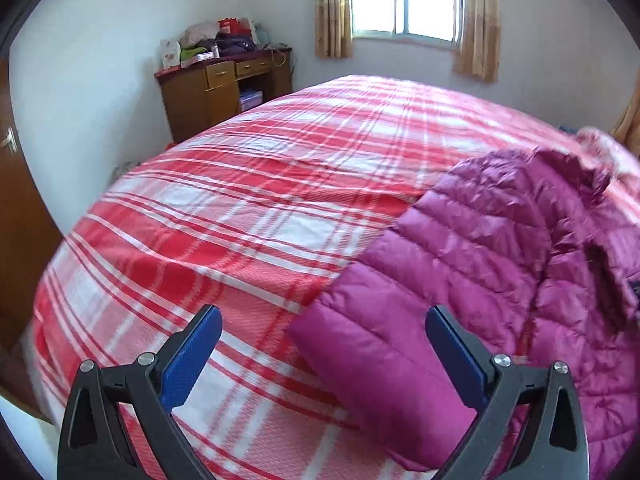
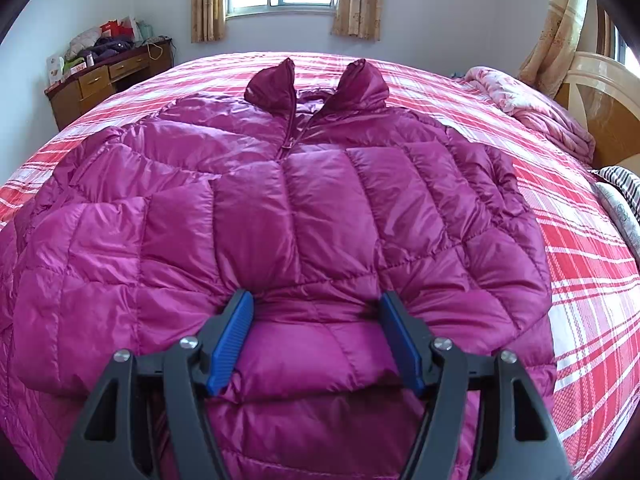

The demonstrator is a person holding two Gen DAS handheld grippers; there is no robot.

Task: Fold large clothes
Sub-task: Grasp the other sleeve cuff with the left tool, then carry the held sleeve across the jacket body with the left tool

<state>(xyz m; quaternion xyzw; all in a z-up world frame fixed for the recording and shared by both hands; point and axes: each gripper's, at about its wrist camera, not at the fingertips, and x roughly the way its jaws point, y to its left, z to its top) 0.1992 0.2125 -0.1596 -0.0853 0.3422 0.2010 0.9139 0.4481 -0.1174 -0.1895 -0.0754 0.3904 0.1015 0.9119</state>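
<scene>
Jacket fabric, a glossy magenta quilted puffer (image 2: 288, 216), bulges up between the blue fingers (image 2: 232, 344) of your right tool (image 2: 316, 308) at the bottom centre of the right wrist view. That tool's jaws stand partly apart and press down into the padding near the lower hem; a puffed fold sits between them, and whether the pads truly pinch it cannot be told. Beyond the tool, the jacket lies spread front-up across the middle of the frame, zipper running up the centre to a dark hood (image 2: 316, 80) at the upper middle, both sleeves folded in over the body.

Your left tool (image 1: 324, 320) fills the bottom of the left wrist view with its jaws wide apart and nothing between them. It hangs above the bed (image 1: 224, 216), with a folded sleeve of the jacket (image 1: 500, 264) reaching toward it from the right side of the frame. This view is slightly blurred.

Under the jacket, the bed wears a red, pink and white plaid cover. A rumpled pink quilt (image 2: 532, 100) lies at the upper right of the right wrist view. A wooden desk (image 1: 224, 88) piled with bags and clothes stands at the upper left, and a curtained window (image 1: 404, 0) sits at the top centre.
</scene>
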